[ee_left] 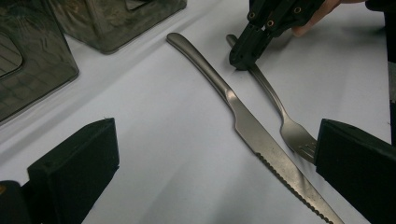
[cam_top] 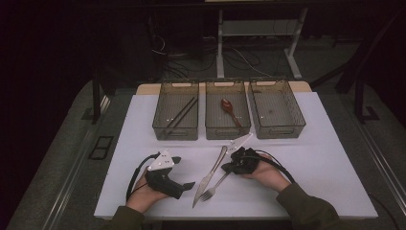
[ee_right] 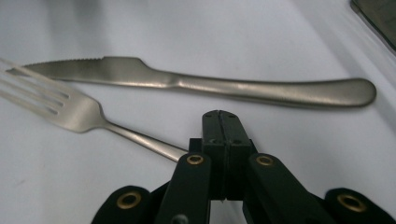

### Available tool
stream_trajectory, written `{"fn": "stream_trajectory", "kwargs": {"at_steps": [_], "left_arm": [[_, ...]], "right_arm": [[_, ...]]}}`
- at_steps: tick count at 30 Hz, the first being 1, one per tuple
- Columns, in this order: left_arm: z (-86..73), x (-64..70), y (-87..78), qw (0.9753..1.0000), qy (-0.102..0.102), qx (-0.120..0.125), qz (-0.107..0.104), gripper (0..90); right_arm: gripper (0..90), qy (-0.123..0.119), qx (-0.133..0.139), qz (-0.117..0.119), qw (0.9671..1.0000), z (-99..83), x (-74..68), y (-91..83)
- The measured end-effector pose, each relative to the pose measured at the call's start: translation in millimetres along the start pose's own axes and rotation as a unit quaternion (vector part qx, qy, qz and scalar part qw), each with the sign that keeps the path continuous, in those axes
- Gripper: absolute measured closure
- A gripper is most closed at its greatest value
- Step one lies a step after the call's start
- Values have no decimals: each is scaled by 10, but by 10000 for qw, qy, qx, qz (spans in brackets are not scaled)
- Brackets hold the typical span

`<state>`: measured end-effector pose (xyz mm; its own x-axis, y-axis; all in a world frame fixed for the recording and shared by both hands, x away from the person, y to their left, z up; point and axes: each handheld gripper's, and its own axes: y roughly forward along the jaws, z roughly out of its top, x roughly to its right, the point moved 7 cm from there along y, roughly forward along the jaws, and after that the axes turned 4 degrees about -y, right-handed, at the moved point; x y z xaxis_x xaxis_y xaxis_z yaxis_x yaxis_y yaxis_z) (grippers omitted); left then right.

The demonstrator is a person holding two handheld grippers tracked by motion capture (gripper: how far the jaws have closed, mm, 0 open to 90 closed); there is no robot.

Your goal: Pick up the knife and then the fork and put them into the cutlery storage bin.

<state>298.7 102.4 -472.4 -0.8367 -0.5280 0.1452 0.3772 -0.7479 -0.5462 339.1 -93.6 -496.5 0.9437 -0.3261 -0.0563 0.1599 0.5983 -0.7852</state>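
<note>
Right tool (ee_right: 223,128) is clamped on the fork (ee_right: 74,109) handle end, fork flat on the table (cam_top: 311,182); its long axis runs from the tool toward the near-left, beside the knife (ee_left: 252,123); left tool (ee_left: 215,172) gapes wide, nothing in it, just left of both.

Left hand-held gripper (cam_top: 184,172) gapes wide; right hand-held gripper (cam_top: 227,167) is pressed closed.

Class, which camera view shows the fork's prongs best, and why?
The right gripper view: the fork lies close, each prong distinct, its handle running under the right hand-held gripper. In the left gripper view a black jaw partly covers the prongs. The high view shows them tiny.
</note>
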Motion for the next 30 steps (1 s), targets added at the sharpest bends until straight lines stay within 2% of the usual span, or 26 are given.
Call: {"fn": "stream_trajectory", "kwargs": {"at_steps": [5,12,25,30], "left_arm": [[0,0,-1,10000,-11,-8,0,0],[-1,0,1,10000,-6,-2,1,0],[0,-1,-3,10000,-20,5,7,0],[0,0,-1,10000,-2,-4,6,0]], "right_arm": [[890,18,-83,-4,10000,-82,18,-72],[889,34,-190,166,9997,-193,7,-159],[889,6,-303,288,9991,-390,-93,-337],[889,3,-262,345,9991,-471,-124,-433]]}}
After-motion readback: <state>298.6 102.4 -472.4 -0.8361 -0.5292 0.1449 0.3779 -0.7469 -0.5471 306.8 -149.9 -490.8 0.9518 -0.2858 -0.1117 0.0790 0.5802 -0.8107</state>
